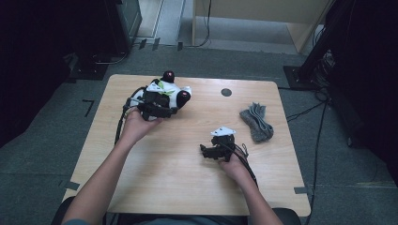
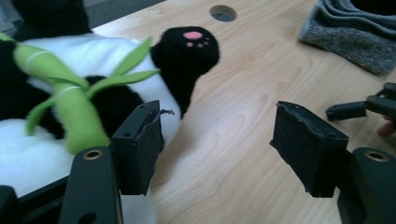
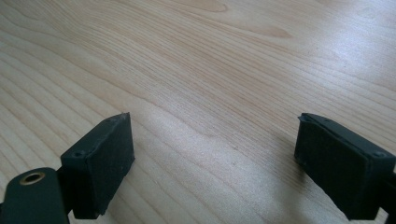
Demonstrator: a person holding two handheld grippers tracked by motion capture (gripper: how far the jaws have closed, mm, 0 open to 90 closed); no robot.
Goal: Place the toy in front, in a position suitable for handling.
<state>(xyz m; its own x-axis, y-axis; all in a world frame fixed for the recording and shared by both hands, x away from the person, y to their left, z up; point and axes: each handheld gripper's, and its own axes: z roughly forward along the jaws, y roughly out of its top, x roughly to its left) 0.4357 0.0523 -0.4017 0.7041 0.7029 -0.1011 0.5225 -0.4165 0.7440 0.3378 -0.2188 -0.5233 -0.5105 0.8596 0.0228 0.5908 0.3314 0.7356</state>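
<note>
Panda plush (image 1: pixel 165 93) with a green bamboo sprig lies at the far left of the wooden table (image 1: pixel 164 178), just beside the left gripper (image 2: pixel 217 149). That gripper's jaws stand partly apart with only bare tabletop between them. Nearer and to the right, the right gripper (image 3: pixel 215 158) hovers low over bare wood, jaws wide and holding nothing. Grey folded cloth (image 1: pixel 256 122) lies far right.

Along my left gripper (image 2: pixel 217 154) I see the jaws apart with only table (image 2: pixel 233 140) between. The panda toy (image 2: pixel 93 60) lies beside the left jaw; a grey cloth (image 2: pixel 355 42) is far right.
</note>
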